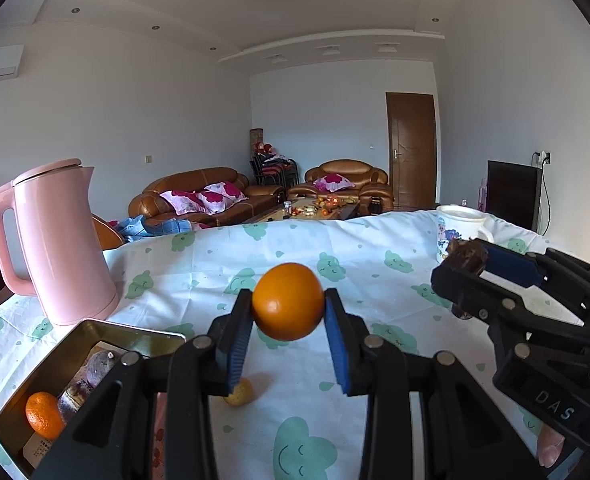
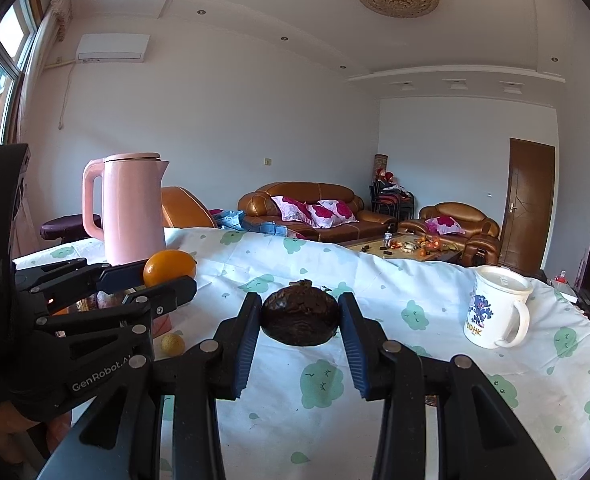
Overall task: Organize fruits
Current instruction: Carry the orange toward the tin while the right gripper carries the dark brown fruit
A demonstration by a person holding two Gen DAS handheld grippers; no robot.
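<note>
Orange (image 1: 287,301) clenched at widest girth by left tongs (image 1: 289,320), held above bench (image 1: 375,248) beside metal tin (image 1: 135,334). Dark wrinkled fruit (image 2: 300,316) clenched by right tongs (image 2: 300,334). Both judged light, round, roll-prone; dark fruit probably soft.

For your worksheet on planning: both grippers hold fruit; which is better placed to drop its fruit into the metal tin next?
Left, probably. The left gripper holds the orange beside the metal tin; the right gripper is farther away.
</note>
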